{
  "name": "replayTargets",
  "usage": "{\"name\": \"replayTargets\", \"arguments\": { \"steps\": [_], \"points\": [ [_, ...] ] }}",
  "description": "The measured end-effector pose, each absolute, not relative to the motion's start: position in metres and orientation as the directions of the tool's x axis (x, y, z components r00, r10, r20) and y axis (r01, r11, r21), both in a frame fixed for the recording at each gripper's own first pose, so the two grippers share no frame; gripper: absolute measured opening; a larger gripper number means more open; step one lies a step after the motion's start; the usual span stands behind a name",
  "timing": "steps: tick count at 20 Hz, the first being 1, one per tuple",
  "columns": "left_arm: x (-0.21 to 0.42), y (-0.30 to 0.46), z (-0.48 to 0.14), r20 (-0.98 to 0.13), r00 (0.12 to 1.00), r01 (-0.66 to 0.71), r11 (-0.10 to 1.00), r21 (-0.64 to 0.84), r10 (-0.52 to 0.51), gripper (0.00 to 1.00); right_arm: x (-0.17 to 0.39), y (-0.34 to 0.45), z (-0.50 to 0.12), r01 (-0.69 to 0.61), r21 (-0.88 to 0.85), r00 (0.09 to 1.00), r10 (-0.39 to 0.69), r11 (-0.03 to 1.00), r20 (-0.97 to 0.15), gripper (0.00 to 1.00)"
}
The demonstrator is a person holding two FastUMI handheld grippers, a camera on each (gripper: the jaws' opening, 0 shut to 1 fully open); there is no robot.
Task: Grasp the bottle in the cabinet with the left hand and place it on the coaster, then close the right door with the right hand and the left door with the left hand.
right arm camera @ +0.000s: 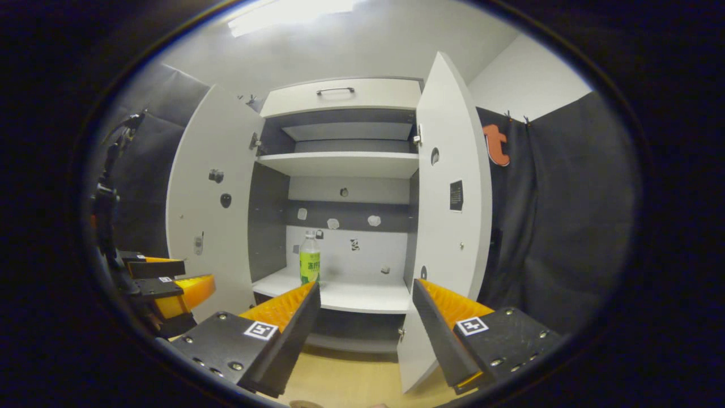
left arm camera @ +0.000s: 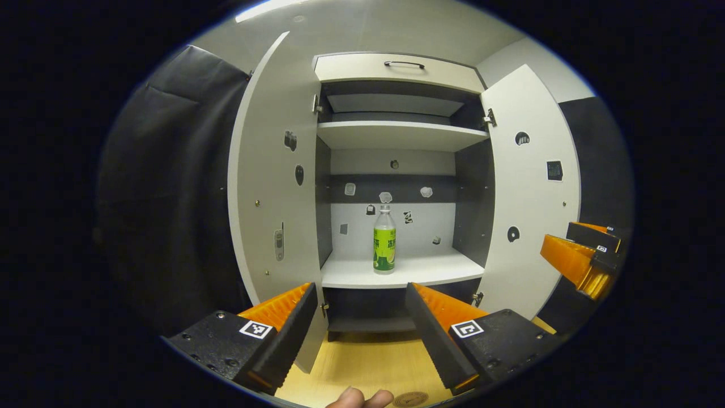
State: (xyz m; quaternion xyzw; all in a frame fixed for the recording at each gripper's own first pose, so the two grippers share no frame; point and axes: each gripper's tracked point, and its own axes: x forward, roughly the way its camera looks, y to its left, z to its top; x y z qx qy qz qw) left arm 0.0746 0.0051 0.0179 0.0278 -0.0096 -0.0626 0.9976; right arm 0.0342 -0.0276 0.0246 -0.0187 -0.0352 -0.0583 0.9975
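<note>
Upright on the lower shelf (left arm camera: pixel 396 272) of the open cabinet (left arm camera: pixel 396 68) stands the bottle (left arm camera: pixel 384 241), green-labelled, alone, nearer the left side. By my reading the reach has not begun: the left gripper (left arm camera: pixel 362 317) hangs well short of the shelf, jaws spread wide and empty, framing the bottle. It should go straight in and close on the labelled body. The right gripper (right arm camera: pixel 365 317), likewise wide and empty, waits beside the right door (left arm camera: pixel 529 187). Both doors stand swung out; the left door (left arm camera: pixel 272 187) flanks the approach. A coaster (left arm camera: pixel 410 399) lies on the wooden surface (left arm camera: pixel 362 362) near a fingertip (left arm camera: pixel 351 398).
</note>
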Motion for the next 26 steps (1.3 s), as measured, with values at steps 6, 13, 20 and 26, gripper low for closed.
{"name": "replayTargets", "arguments": {
  "steps": [6,13,20,26],
  "points": [
    [0.095,0.005,0.019,0.021,0.99,0.135,0.989,0.061,-0.136,0.99,0.045,-0.029,0.019,0.125,-0.036,0.99,-0.122,0.992,0.068,0.98],
    [0.138,-0.002,0.03,0.034,0.989,0.144,0.988,0.061,-0.146,0.99,0.063,-0.029,0.018,0.139,-0.019,0.989,-0.138,0.99,0.054,0.99],
    [0.204,-0.03,0.027,0.023,0.98,0.197,0.98,0.009,-0.197,0.99,0.08,-0.047,0.023,0.194,0.019,0.98,-0.194,0.981,0.04,0.99],
    [0.281,-0.039,0.018,0.017,0.981,0.192,0.981,0.012,-0.192,0.99,0.081,-0.057,0.027,0.237,-0.007,0.97,-0.236,0.972,0.055,0.99]
  ]
}}
